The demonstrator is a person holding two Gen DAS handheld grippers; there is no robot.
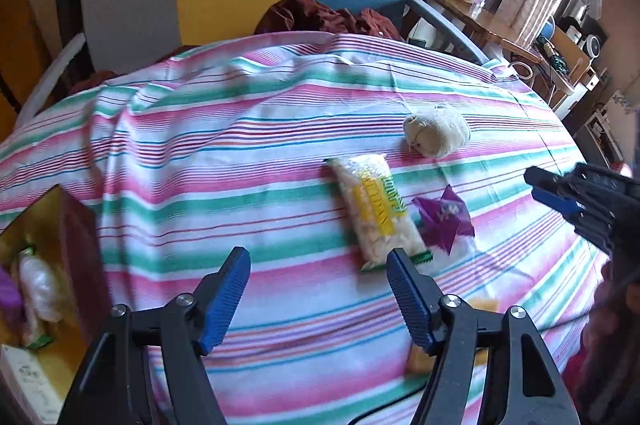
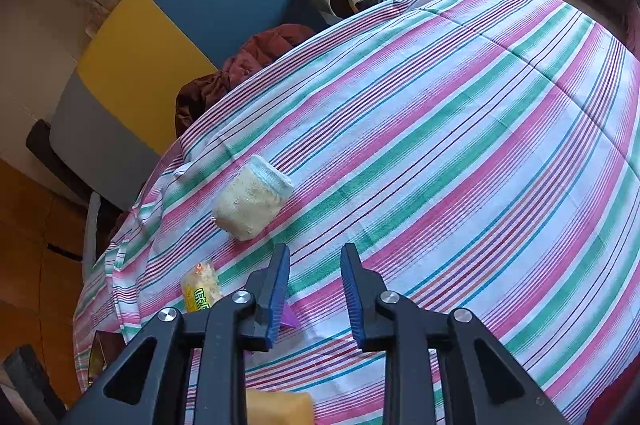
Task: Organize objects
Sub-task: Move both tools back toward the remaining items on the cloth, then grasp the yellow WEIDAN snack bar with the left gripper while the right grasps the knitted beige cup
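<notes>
jaws of the left gripper [image 1: 318, 267] stand apart, empty, over the striped cloth [image 1: 240, 153]; the right gripper [image 2: 316, 265] is at its narrowest, holding nothing. a snack pack [image 1: 376, 213] lies mid-table beside a purple wrapper [image 1: 442, 221] — a grab could catch both. the box [image 1: 76, 225] waits at the left edge; open cloth lies between.
</notes>
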